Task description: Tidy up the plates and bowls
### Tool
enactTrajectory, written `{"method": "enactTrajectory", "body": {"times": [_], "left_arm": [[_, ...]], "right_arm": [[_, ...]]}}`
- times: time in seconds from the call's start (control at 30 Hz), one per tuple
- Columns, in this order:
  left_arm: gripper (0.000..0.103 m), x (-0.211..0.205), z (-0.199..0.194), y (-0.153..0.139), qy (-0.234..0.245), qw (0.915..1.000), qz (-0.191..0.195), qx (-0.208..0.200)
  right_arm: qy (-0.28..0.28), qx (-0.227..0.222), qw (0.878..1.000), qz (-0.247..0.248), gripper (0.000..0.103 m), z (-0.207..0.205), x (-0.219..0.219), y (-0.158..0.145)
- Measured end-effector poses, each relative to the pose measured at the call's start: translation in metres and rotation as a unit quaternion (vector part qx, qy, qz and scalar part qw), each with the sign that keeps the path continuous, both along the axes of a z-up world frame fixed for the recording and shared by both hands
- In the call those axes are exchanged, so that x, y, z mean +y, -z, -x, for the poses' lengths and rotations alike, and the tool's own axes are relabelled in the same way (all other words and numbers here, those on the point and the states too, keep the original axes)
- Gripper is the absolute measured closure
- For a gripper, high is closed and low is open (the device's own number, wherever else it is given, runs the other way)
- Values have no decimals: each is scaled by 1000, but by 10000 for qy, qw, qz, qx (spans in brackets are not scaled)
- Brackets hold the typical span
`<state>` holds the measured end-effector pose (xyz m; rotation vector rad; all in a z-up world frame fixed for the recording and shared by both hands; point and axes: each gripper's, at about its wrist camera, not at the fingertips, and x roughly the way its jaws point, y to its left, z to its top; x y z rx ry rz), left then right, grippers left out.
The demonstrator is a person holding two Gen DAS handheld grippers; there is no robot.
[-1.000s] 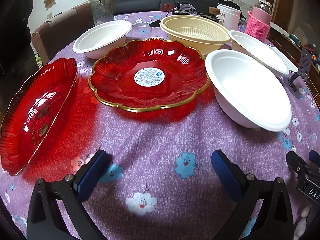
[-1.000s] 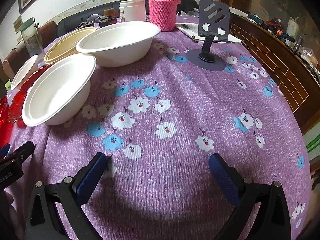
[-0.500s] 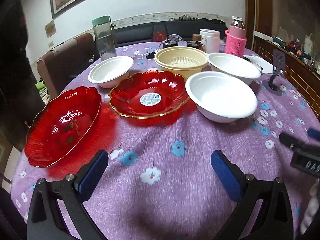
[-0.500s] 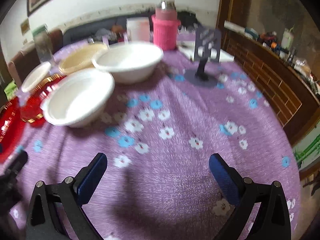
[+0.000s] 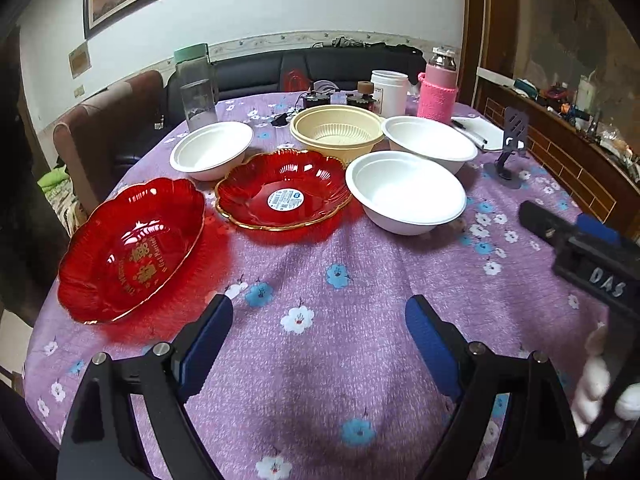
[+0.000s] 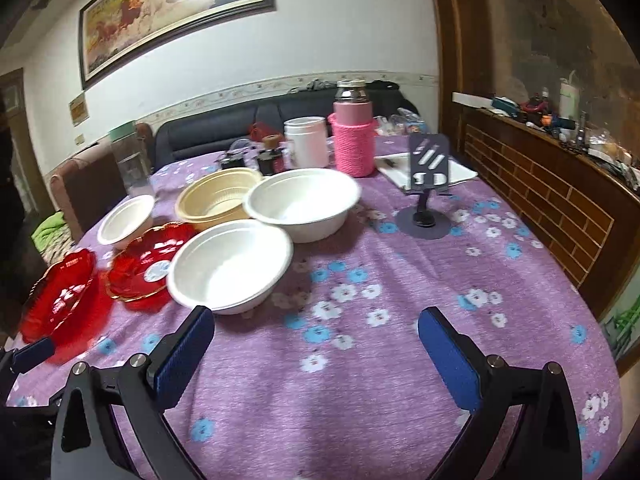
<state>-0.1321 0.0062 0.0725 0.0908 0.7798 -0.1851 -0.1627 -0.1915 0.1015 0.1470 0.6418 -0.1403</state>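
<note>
Above the tablecloth, both empty grippers have risen; left fingers closing, right fingers spread.

R tool open, nothing betw pads, over purple floral counter. Ahead: two big white bowls, beige bowl, two red plates far left.

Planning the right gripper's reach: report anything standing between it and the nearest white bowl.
Nothing visible: only bare tablecloth lies between the right gripper and the bowl, which sits just beyond its left fingertip.
</note>
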Motion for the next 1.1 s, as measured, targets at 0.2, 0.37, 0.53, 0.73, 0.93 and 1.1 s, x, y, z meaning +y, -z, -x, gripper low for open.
{"method": "enactTrajectory", "body": {"times": [0.2, 0.37, 0.53, 0.73, 0.93, 1.1], "left_arm": [[15, 26, 14, -18, -295, 9992, 138, -247], [15, 64, 29, -40, -859, 9940, 99, -675], [15, 105, 47, -69, -1398, 9836, 31, -1141], [14, 144, 63, -121, -1911, 9652, -249, -1770], [6, 183, 77, -194, -2577, 9300, -786, -2501], [0, 206, 78, -225, -2833, 9128, -1159, -2702]], "right_arm": [[-648, -15, 9977, -178, 0, -2, 32, 0], [-1357, 81, 9899, -410, 0, -13, 73, 0], [-1995, 61, 9772, -725, 0, -19, 115, -10], [-2602, -214, 9590, -1102, 0, -31, 159, -52], [-3137, -497, 9181, -2371, 0, -51, 177, -122], [-3205, -262, 9084, -2671, 0, -68, 192, -115]]}}
